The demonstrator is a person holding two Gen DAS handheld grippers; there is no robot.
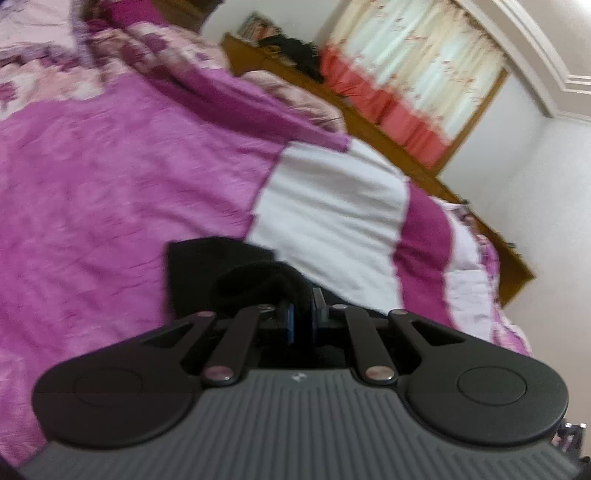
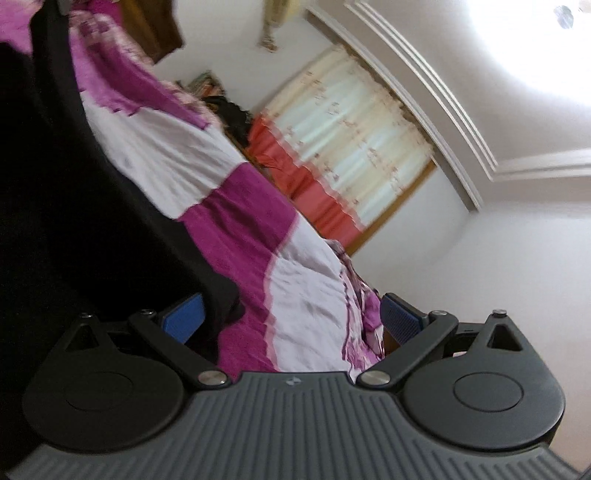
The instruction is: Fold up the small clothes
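Note:
A black garment lies bunched on the magenta and white bedspread, and my left gripper is shut on a fold of it just above the bed. In the right wrist view the same black garment fills the left side, stretched up toward the top left corner. My right gripper is rolled to the side and stands wide open. An edge of the black cloth hangs just inside its left blue pad. The right blue pad is bare, and only the bedspread shows between the pads.
A wooden bed frame runs along the far side of the bed. Behind it hangs a cream curtain with a red lower band over a window. A dark heap and some books sit by the headboard. White walls close the room.

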